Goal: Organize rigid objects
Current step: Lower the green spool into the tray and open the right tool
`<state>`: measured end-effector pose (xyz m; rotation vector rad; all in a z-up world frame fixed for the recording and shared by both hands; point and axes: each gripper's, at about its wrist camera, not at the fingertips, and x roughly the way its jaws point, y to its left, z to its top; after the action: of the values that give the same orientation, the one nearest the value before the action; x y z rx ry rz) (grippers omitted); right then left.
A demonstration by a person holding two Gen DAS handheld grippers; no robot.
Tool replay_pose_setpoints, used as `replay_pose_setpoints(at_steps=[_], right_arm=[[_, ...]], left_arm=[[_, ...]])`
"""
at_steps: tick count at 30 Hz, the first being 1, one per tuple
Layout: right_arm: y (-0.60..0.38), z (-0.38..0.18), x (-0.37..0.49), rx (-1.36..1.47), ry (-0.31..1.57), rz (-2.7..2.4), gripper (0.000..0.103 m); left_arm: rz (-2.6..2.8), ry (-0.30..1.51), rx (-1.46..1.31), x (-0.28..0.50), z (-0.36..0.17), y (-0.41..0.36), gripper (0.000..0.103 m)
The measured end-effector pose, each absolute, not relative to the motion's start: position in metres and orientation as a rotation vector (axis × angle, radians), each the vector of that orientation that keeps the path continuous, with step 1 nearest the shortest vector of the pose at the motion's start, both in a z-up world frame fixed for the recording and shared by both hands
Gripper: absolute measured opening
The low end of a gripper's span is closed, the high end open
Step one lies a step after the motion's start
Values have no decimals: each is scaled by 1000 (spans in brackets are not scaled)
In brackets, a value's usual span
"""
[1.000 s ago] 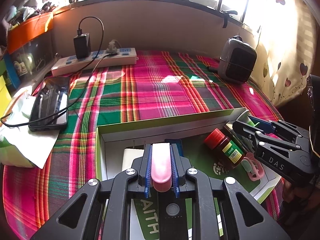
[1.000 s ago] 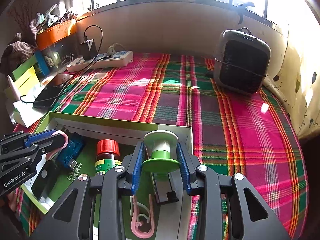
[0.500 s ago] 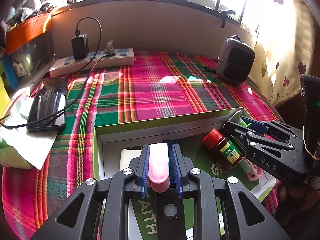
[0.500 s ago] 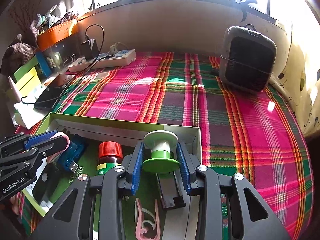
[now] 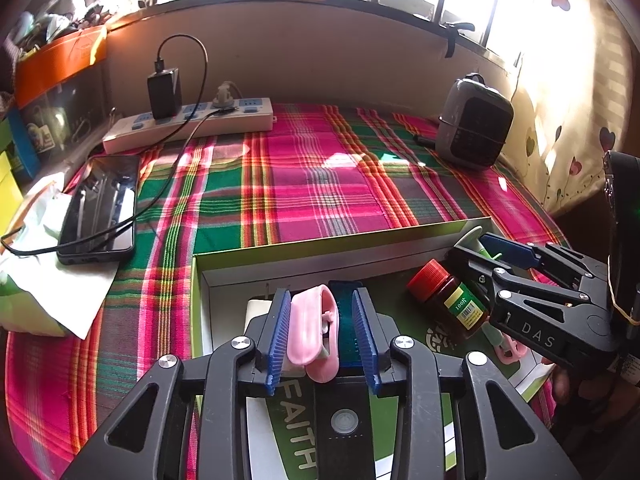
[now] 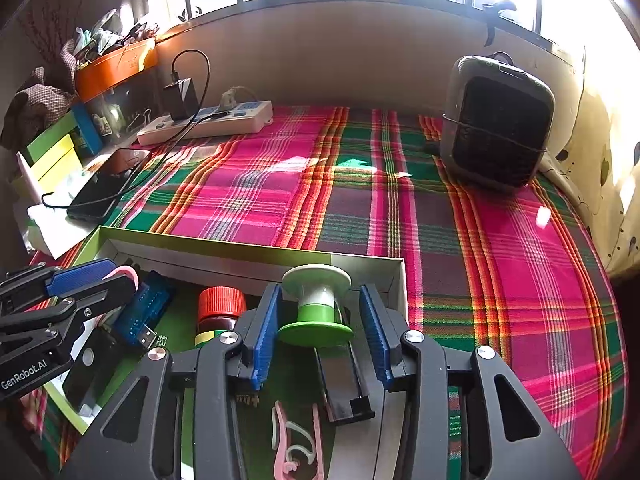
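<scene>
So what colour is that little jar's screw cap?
Red screw cap on the small brown glass jar; right wrist view.

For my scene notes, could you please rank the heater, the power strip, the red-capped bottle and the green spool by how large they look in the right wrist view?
1. heater
2. power strip
3. green spool, though it sits near the camera, which inflates it
4. red-capped bottle, partly hidden, so its rank against the spool is unsure

The left gripper (image 5: 323, 336) points toward 12 o'clock, its blue-padded jaws parted, with a pink clip (image 5: 310, 332) leaning against the left pad and a gap to the right one. The right gripper (image 6: 320, 334) also points toward 12 o'clock, jaws spread wider than the green and white spool (image 6: 316, 306) between them, pads not touching it.
</scene>
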<state>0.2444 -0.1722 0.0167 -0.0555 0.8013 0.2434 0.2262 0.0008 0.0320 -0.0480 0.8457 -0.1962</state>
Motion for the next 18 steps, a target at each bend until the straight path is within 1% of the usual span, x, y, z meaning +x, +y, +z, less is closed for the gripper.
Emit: replay_pose_setpoints(at_steps=[12,18], right_arm=[[-172,18,240,-28,800,257,49],[-175,21,237,-11,790,256,50]], left_arm=[[-194,849,-51,222,32,1,33],[-193,848,-54,218,33,1,34]])
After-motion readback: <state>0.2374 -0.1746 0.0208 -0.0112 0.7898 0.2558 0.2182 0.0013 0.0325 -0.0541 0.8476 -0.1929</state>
